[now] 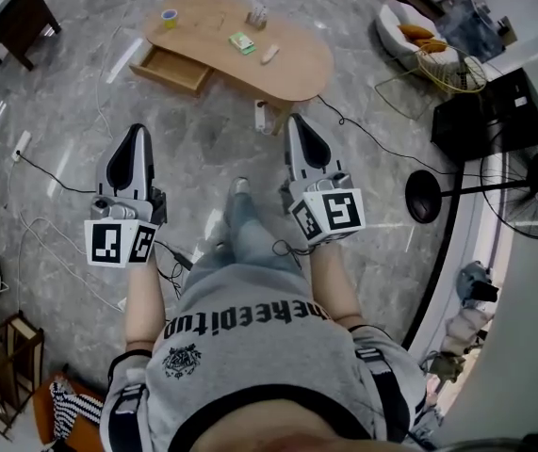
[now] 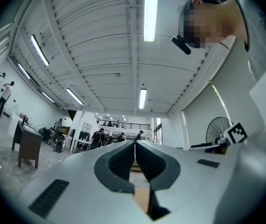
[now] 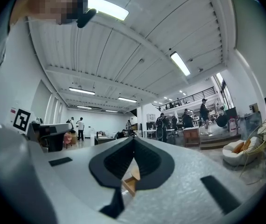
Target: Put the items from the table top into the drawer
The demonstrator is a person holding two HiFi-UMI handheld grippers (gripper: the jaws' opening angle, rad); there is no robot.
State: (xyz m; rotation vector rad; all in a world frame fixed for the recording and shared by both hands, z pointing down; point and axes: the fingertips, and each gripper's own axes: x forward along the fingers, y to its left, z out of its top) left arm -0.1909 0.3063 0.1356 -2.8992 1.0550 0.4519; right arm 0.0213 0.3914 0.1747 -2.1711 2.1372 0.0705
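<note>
Wooden table (image 1: 292, 72): rounded top, on the marble floor ahead of both grippers and well apart from them.

Items on the table top:
- Cup (image 1: 169, 17), blue and yellow, upright at the end farthest ahead of the left gripper (image 1: 137, 132).
- Green packet (image 1: 241, 42), flat, mid-top, between the lines of the two grippers.
- Pale oblong item (image 1: 269, 54), just beside the packet, on the side of the right gripper (image 1: 298, 121).
- Small boxy item (image 1: 257, 12) at the far edge; too small to identify.

Drawer (image 1: 170, 70): pulled open below the table's near edge, ahead of the left gripper's tip and slightly toward the right gripper.

Left gripper: jaws clenched together, nothing between the pads, pointing toward the drawer.

Right gripper: jaws clenched together, likewise empty, its tip near the table's leg (image 1: 263, 116).

Surroundings: white armchair (image 1: 402, 32) and standing fan (image 1: 535, 192) out beyond the right gripper; dark desk (image 1: 12, 19) far out beyond the left.
</note>
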